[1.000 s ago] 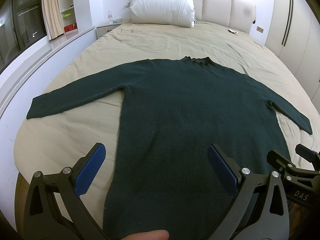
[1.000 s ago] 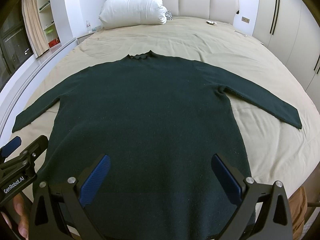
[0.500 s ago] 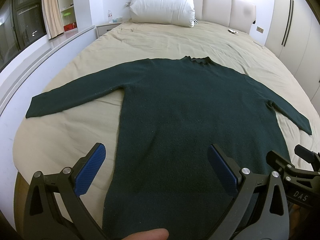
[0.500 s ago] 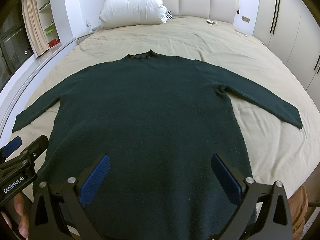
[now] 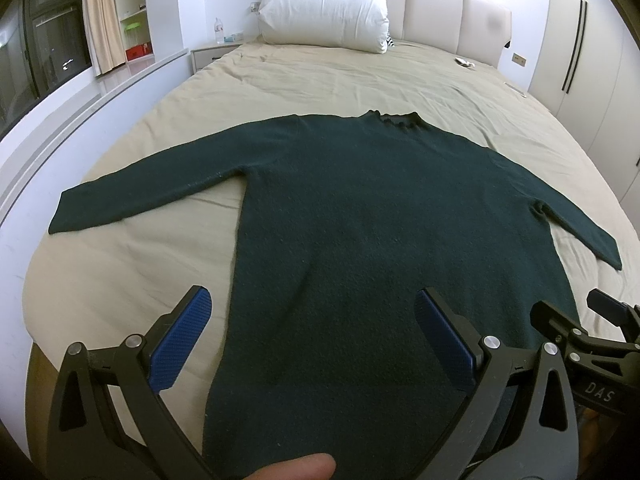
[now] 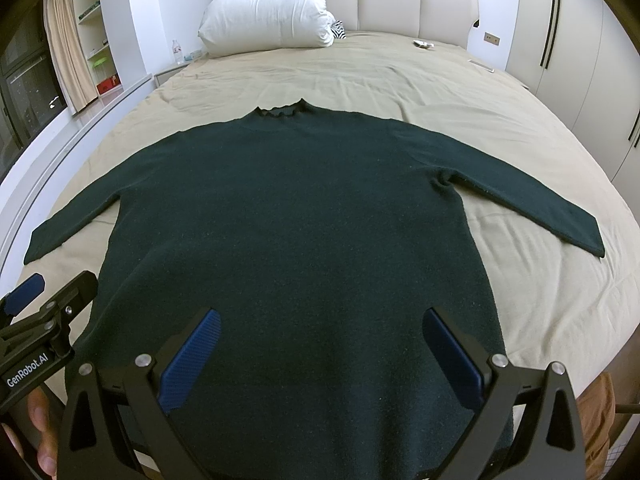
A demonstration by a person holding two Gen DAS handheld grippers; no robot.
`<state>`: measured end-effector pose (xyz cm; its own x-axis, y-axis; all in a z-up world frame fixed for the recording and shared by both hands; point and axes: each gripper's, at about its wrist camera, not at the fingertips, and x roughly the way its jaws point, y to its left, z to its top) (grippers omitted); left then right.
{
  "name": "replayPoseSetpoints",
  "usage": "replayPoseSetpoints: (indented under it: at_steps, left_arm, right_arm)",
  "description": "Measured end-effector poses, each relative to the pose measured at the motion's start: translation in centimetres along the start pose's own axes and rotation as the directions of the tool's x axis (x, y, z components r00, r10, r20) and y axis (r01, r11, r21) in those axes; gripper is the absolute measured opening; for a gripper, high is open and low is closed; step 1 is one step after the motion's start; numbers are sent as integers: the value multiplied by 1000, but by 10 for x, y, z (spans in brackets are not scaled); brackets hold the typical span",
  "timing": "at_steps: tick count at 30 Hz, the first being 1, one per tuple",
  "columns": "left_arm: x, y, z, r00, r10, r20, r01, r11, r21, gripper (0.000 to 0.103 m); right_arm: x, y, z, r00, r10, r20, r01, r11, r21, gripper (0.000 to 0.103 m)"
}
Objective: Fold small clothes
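Observation:
A dark green long-sleeved sweater (image 5: pixel 380 220) (image 6: pixel 288 216) lies flat on the beige bed, collar toward the headboard and both sleeves spread out to the sides. My left gripper (image 5: pixel 314 320) hovers open above the hem's left part, its blue pads wide apart and holding nothing. Above the hem's right part my right gripper (image 6: pixel 322 340) is likewise open and empty. Each gripper shows at the edge of the other's view. The near end of the hem is hidden behind the gripper frames.
The beige bed (image 5: pixel 360 80) (image 6: pixel 400 76) stretches to a padded headboard with a white pillow (image 5: pixel 324 8) (image 6: pixel 268 20). A nightstand with a bottle (image 5: pixel 218 30) stands at the far left. White wardrobes (image 6: pixel 580 40) line the right side. A small object (image 6: pixel 423 44) lies near the headboard.
None of the sweater has moved. Both grippers have stayed open, with only a very slight drift of the views.

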<state>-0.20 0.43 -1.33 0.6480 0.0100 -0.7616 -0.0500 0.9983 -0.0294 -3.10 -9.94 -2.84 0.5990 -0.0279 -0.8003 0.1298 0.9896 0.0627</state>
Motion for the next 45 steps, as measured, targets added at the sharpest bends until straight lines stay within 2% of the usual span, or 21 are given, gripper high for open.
replayPoseSetpoints:
  at_steps: [9,15,19,20,21,22,25,27,29,30,33,34,35,37,38,39,41,44,45]
  left_arm:
    - [1,4,-1,1000,-11,-11,11,1000,-21,103]
    - [-1,22,-2,998,-63,29,65,996,-65,103]
    - [7,58,2,973,-228,25,229,957,-177,103]
    - [11,73,4,959,-280,36,281,933,-223,103]
    - [14,83,5,954,-296,41,296,922,-251,103]
    - [15,92,6,954,-296,48,298,915,-271,103]
    - [18,135,9,954,-269,133,299,885,-358,103]
    - [22,165,12,952,-271,141,306,851,-427,103]
    - [29,195,16,959,-260,112,281,831,-479,103]
    - [32,219,17,961,-253,116,275,802,-531,103]
    - [44,290,13,940,-263,218,338,624,-704,103]
    - [49,310,10,935,-258,245,351,562,-749,103]
    - [58,337,3,925,-251,284,372,465,-803,103]
    - [70,364,-7,915,-240,323,393,355,-848,103]
    - [80,380,-15,907,-232,351,407,268,-874,102]
    - [86,389,-19,903,-228,364,413,223,-883,101]
    - [97,403,-23,901,-218,374,411,157,-898,95]
    - [102,411,-17,909,-201,365,396,146,-906,93]
    - [103,413,-14,910,-195,367,397,143,-907,87]
  right_arm:
    - [1,1,0,1000,-1,-3,1,1000,-2,103]
    - [2,6,-1,1000,3,1,-3,1000,-7,103]
    - [1,12,6,999,23,27,-23,1000,-19,103]
    - [-1,15,9,999,37,41,-36,999,-25,103]
    - [-2,17,12,998,45,49,-44,999,-29,103]
    - [-3,21,16,996,59,60,-57,998,-33,103]
    - [-5,29,32,989,126,80,-123,992,-37,103]
    - [-7,35,41,981,175,90,-172,984,-37,103]
    - [-7,40,49,972,213,102,-210,977,-37,103]
    - [-6,42,52,966,235,107,-232,972,-36,103]
    - [-2,46,58,953,281,116,-280,960,-22,103]
    - [0,47,60,949,292,116,-292,956,-16,103]
    - [7,50,64,938,328,114,-330,944,2,102]
    - [15,54,67,927,360,100,-364,931,19,99]
    - [19,56,68,925,369,91,-373,928,25,98]
    - [25,58,69,922,381,76,-384,923,32,96]
    - [33,61,72,919,390,58,-393,919,41,92]
    - [39,62,71,914,404,43,-406,912,56,90]
    - [40,61,71,911,409,44,-411,909,61,89]
